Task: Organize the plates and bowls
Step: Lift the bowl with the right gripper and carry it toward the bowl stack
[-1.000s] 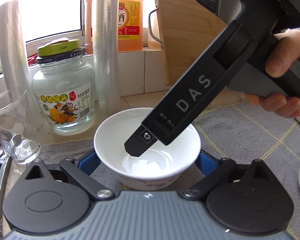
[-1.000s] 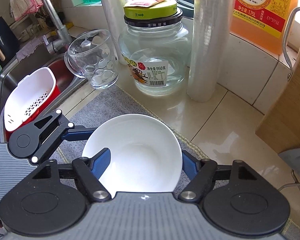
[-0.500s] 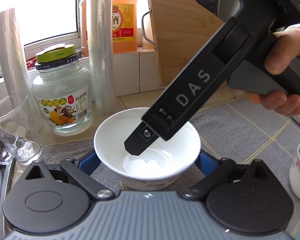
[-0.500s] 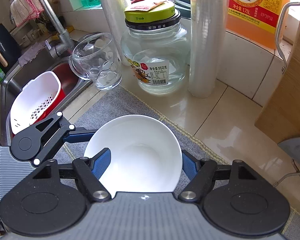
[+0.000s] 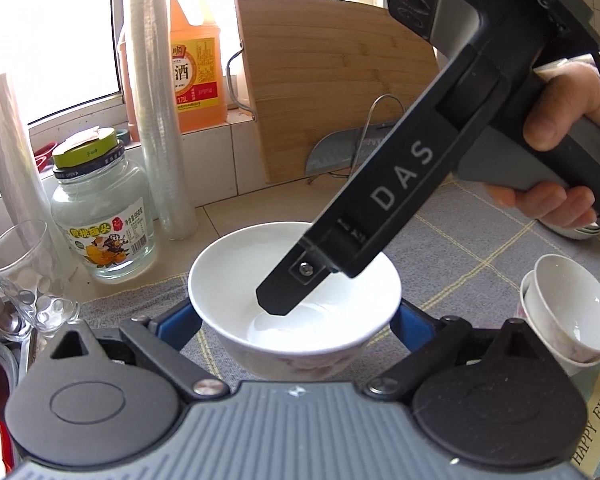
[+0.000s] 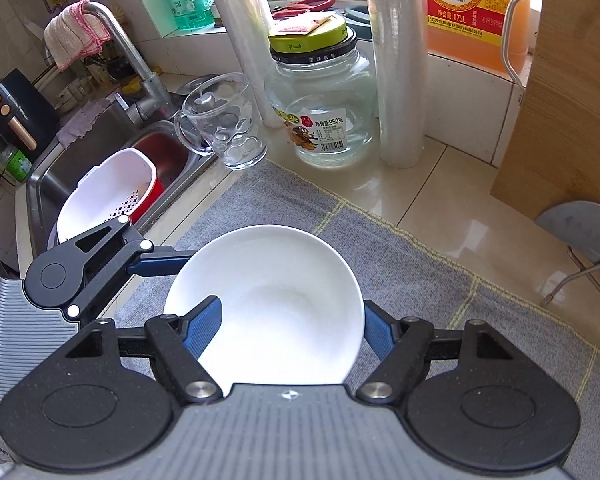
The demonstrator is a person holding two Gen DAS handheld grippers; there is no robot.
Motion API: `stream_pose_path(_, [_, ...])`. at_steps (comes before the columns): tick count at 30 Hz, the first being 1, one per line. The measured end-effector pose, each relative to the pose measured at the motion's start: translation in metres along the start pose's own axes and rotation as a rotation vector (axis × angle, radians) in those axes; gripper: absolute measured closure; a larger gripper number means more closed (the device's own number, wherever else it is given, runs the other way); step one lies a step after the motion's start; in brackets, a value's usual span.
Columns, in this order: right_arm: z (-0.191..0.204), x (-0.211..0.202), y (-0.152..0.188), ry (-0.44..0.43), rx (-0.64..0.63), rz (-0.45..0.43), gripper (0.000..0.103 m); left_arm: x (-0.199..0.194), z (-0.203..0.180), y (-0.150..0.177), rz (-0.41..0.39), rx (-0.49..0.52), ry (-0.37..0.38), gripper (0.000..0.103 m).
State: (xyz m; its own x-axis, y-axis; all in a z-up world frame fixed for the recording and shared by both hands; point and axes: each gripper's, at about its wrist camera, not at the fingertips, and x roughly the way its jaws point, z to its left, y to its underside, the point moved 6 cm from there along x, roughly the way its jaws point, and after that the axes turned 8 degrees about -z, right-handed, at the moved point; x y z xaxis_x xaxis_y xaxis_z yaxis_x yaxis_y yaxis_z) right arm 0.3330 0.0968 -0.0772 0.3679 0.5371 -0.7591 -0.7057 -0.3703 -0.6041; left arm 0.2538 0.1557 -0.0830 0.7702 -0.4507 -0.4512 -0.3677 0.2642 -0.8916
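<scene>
Both grippers, left (image 5: pixel 296 316) and right (image 6: pixel 292 322), clamp one white bowl (image 5: pixel 292 280) above grey mat (image 6: pixel 420 280)

"DAS" runs down the black claw arm (image 5: pixel 404 184), "料酒" and "175L" mark the orange bottle (image 6: pixel 466 8), "950克" the glass jar (image 6: pixel 320 120), and "HAPPY EVERY" the cloth (image 5: pixel 592 424).

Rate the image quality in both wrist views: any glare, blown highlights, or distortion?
Left wrist view: window blown out white, strong fisheye bending of the cutting board. Right wrist view: evenly lit, glare patches on the wet countertop; white bowl sharp.
</scene>
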Motion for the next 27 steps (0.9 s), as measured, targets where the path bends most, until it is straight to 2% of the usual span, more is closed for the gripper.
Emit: stream_pose_path(27, [0.003,-0.111,0.076,0.063,0.06,-0.07,0.023,-0.043,-0.107,-0.014,-0.013,0.084,0.123,0.004])
